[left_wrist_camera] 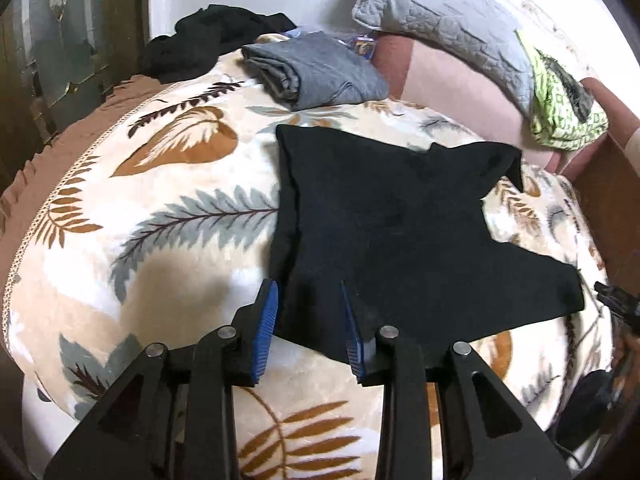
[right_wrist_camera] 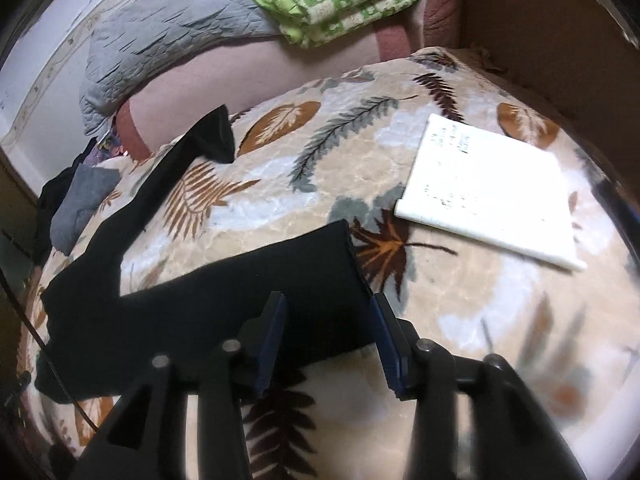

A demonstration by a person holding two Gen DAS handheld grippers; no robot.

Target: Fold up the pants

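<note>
Black pants lie spread on a leaf-patterned blanket. My left gripper is open, its blue-padded fingers straddling the near left corner of the pants. In the right wrist view the same pants stretch from a far leg end to a near squared end. My right gripper is open, its fingers either side of that near end by the right edge. The right gripper's tip also shows in the left wrist view, beyond the pants' right corner.
A folded grey garment and a black clothes heap lie at the far side. A grey quilted pillow and a green patterned cloth rest on a pink cushion. A white paper pad lies on the blanket at right.
</note>
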